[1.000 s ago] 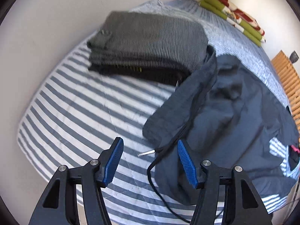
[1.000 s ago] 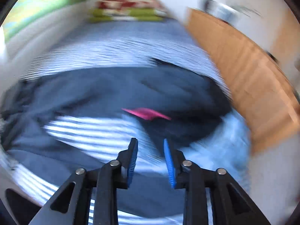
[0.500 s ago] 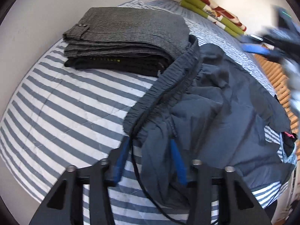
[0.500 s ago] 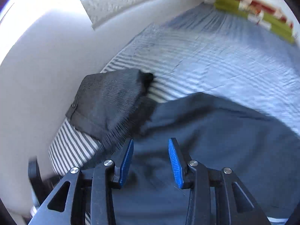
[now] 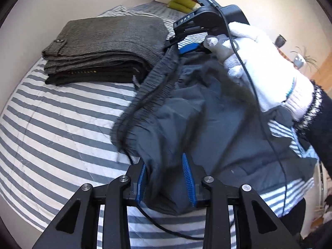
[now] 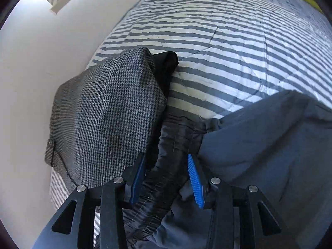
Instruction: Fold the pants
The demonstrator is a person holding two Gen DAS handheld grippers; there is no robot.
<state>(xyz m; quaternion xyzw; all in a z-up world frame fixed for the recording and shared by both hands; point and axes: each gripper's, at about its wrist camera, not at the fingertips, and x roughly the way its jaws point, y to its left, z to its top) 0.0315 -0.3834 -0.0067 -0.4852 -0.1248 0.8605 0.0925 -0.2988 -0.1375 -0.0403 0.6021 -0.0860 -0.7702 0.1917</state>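
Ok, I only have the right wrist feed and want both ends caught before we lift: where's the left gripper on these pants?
Observer: The left gripper has a bunched fold of the pants between its pads, and its jaws are closing.
Operator: Which part of them?
Observer: The near end of the waistband. Your right gripper sits at its far end, beside the folded stack.
Operator: Anything dangling?
Observer: Yes, the black drawstring trails under the left gripper across the striped bedcover.
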